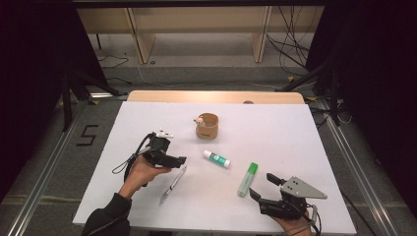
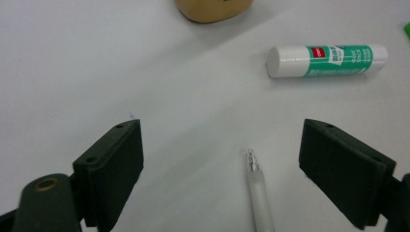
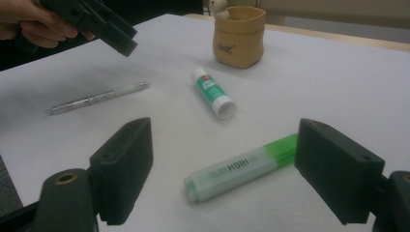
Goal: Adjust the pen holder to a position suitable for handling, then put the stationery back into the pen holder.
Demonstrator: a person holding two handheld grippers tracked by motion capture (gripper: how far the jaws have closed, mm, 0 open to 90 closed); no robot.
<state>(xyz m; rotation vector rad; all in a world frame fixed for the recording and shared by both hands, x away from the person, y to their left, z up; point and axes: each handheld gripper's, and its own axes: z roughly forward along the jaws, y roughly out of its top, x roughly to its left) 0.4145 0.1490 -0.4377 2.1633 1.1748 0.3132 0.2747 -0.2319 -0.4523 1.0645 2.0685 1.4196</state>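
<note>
Fingers (image 2: 116, 159) around one pen (image 2: 258, 193); one highlighter (image 3: 241, 166).

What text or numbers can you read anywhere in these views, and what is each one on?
"HIGH": on the green highlighter, seen upside down in the right gripper view.
"5": taped on the floor left of the table.
Glue stick: label print too blurred to read.
Brown pouch: small dark mark, unreadable.
Pen: print too small to read.

One pen (image 1: 173, 185), glue stick (image 1: 216, 159), highlighter (image 1: 248, 179), cup (image 1: 207, 126)
</note>
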